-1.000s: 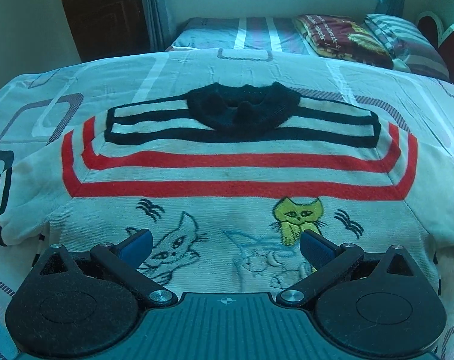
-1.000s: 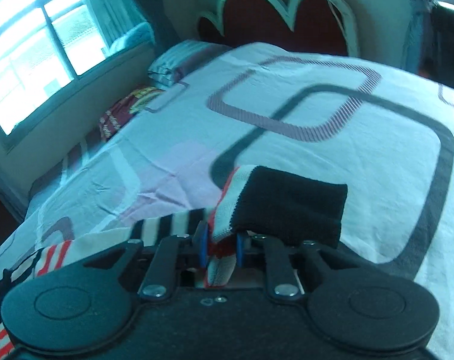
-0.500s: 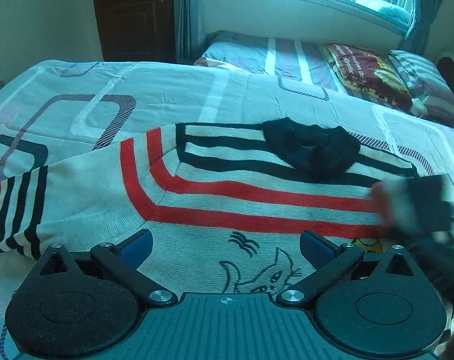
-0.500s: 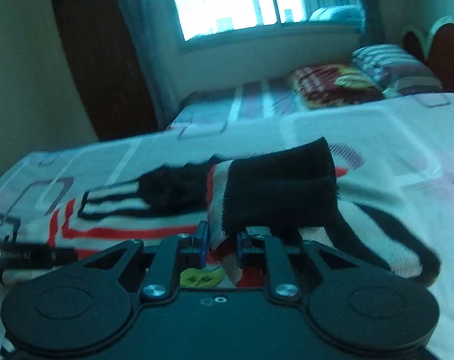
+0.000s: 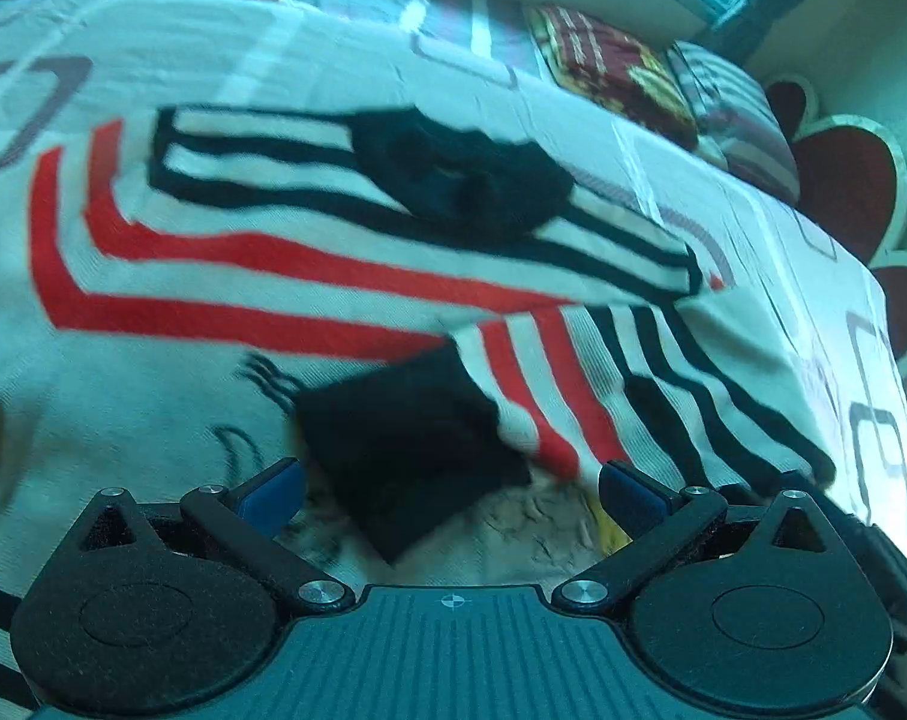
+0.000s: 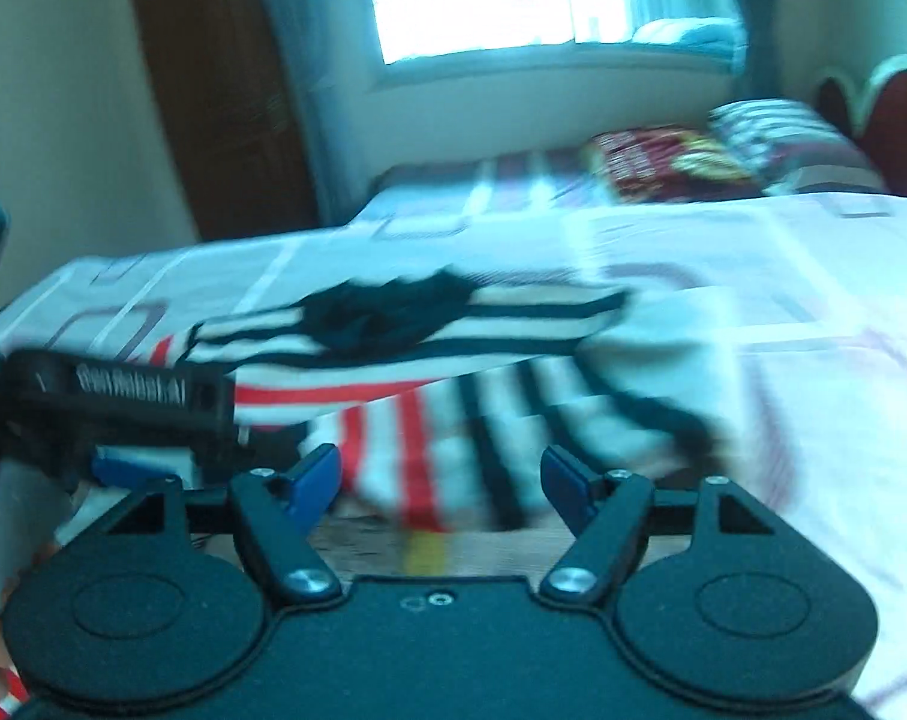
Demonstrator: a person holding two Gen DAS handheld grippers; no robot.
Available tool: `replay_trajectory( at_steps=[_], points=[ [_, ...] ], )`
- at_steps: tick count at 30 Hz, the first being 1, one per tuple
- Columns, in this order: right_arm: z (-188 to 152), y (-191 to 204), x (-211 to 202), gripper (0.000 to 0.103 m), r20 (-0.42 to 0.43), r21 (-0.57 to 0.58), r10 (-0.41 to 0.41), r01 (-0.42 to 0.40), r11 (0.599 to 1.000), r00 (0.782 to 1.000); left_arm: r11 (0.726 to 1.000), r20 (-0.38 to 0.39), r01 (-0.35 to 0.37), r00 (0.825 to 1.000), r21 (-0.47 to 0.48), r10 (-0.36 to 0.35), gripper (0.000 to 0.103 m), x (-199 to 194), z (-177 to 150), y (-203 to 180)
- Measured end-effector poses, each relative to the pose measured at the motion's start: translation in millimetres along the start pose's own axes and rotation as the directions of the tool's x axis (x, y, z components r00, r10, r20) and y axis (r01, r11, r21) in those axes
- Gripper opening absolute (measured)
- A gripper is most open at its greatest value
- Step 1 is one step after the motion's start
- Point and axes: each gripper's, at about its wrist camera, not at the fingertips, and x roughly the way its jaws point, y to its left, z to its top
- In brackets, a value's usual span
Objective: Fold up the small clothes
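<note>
My right hand-held gripper [image 6: 438,480] has just sprung wide, dropping the sleeve [image 5: 573,384] across the striped sweater [image 5: 273,276] spread mid-bed [image 5: 783,276], so one fold looks done, while my left hand-held gripper [image 5: 450,489] hovers wide and empty.

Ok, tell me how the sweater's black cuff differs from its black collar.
The cuff is a flat, straight-edged block lying over the cat drawings on the chest; the collar is a bunched, ruffled ring at the sweater's top edge. The cuff looks nearer and larger here. Both are black knit.
</note>
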Motion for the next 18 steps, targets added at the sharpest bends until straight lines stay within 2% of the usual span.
replay_trajectory(
  at_steps=[2,5,9,12,13,15,18],
  points=[
    [-2.9,-15.5,-8.7,0.075,0.005,0.022,-0.03,0.029,0.999,1.0,1.0,-0.011,0.012,1.0,-0.025,-0.012,0.103,8.5,-4.0,-2.8],
    [-7.6,-34.8,-16.5,0.075,0.008,0.079,-0.053,0.052,0.996,0.999,0.997,0.027,0.03,0.999,-0.072,-0.028,0.103,11.8,-6.6,-1.6],
    [-13.3,-49.7,-23.7,0.075,0.017,0.123,-0.072,0.069,0.99,0.997,0.971,0.075,0.126,0.991,-0.201,-0.113,0.103,4.0,-12.2,17.8],
    [-14.8,-56.3,-27.6,0.075,0.023,0.132,-0.084,0.081,0.988,0.996,0.98,0.09,0.035,0.996,-0.195,-0.018,0.103,-5.8,-13.4,31.5],
    [-15.2,-58.2,-28.2,0.075,0.026,0.135,-0.088,0.084,0.987,0.996,0.982,0.075,0.021,0.997,-0.185,-0.007,0.103,-4.0,-12.9,33.8],
    [-15.4,-61.0,-26.4,0.076,0.026,0.148,-0.093,0.088,0.985,0.995,0.98,0.046,0.046,0.998,-0.195,-0.038,0.103,4.4,-11.6,36.9],
    [-14.0,-63.2,-26.3,0.076,0.03,0.163,-0.099,0.093,0.982,0.995,0.958,0.074,0.128,0.991,-0.256,-0.112,0.103,12.1,-9.5,39.2]
  ],
)
